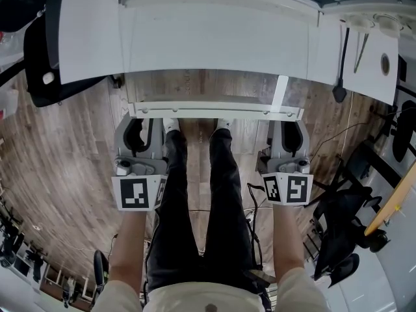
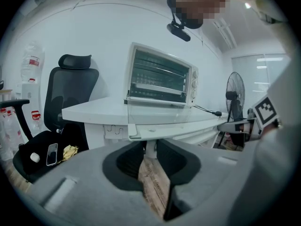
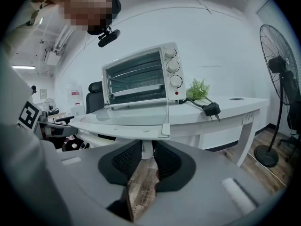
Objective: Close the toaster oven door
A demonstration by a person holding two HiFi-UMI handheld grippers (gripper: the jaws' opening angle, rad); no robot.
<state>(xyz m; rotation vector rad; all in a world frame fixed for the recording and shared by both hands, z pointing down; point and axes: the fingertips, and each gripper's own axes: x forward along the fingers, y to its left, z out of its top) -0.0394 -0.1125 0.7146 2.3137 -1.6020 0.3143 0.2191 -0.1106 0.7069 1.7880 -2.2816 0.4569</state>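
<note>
A white toaster oven stands on the white table. Its glass door is folded down flat and juts past the table's edge. The white door handle runs along the door's near edge. My left gripper is under the handle's left end, with a white handle post pinched between its dark pads. My right gripper has its pads against the post at the right end in the same way.
A black office chair with a phone on its seat stands left of the table. A standing fan is on the right. A plug and cord and a small plant lie beside the oven. The person's legs are between the grippers.
</note>
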